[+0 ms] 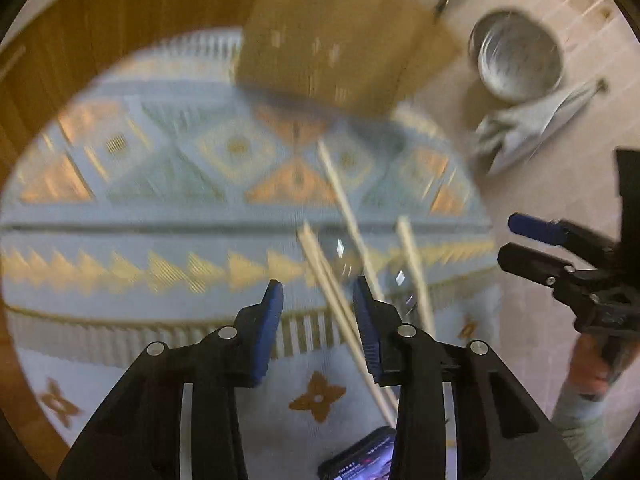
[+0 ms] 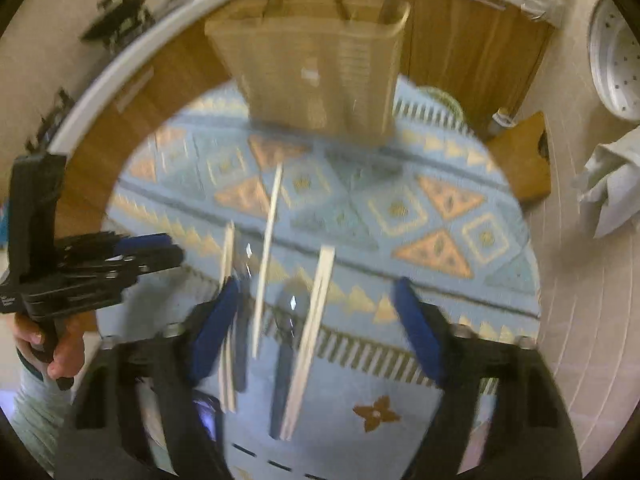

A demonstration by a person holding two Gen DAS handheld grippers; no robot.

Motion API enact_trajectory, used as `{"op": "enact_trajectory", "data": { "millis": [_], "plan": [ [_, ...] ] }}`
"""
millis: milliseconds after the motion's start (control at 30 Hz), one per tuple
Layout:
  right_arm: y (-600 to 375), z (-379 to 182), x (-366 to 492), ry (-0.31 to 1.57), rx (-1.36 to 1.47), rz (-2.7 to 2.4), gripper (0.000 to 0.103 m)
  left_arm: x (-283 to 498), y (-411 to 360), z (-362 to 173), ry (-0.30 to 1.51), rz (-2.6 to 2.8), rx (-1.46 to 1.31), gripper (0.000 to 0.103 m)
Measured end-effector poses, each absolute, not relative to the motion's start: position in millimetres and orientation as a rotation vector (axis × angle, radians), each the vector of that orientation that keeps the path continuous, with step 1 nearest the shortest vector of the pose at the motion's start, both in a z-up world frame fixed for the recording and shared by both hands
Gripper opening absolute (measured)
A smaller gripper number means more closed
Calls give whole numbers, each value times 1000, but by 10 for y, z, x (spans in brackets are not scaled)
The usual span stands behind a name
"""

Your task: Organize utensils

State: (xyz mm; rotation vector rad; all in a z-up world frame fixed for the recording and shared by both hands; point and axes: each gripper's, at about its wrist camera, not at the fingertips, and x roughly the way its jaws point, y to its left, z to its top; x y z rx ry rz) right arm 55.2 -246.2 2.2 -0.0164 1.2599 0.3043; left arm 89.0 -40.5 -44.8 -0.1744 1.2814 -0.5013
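Several pale wooden chopsticks (image 1: 348, 216) lie scattered on a blue patterned mat (image 1: 160, 208). My left gripper (image 1: 318, 300) hovers open just above them, one pair running under its right finger. A tan slotted utensil holder (image 1: 340, 40) stands at the mat's far edge. In the right wrist view my right gripper (image 2: 316, 304) is open over the chopsticks (image 2: 268, 256), with a pair (image 2: 316, 340) and a dark shiny utensil (image 2: 286, 356) between its fingers, untouched. The holder (image 2: 320, 72) is ahead. Each gripper also shows in the other's view: right gripper (image 1: 506, 240), left gripper (image 2: 172, 250).
A metal bowl (image 1: 516, 56) and a crumpled cloth (image 1: 528, 128) sit on the tiled floor right of the mat. A phone (image 1: 360, 460) lies at the near edge. A wooden board (image 2: 520, 160), a white perforated dish (image 2: 616, 60) and wooden cabinet fronts (image 2: 460, 40) lie beyond.
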Motion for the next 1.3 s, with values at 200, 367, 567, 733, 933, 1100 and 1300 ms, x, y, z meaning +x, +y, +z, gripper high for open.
{"op": "enact_trajectory", "data": {
  "millis": [200,367,567,733,933,1100,1300],
  "plan": [
    [-2286,-230,411,1318,-74,347,37,722,-635,-639,1259,-449,-16,27],
    [-2337,-267,395,1328,-55,363,37,654,-810,-613,1201,-394,102,27],
    [-2478,-333,407,1335,-28,348,37,594,-924,-603,1156,-358,163,31],
    [-2588,-376,388,1343,-13,338,37,547,-986,-600,1143,-339,209,32],
    [-2520,-405,404,1359,-12,359,37,540,-1217,-654,1150,-332,322,27],
    [-2357,-523,445,1411,14,403,28,635,-1047,-642,1172,-359,250,12],
    [-2123,-671,476,1447,-26,418,16,664,-849,-619,1158,-379,153,7]
  ]
}}
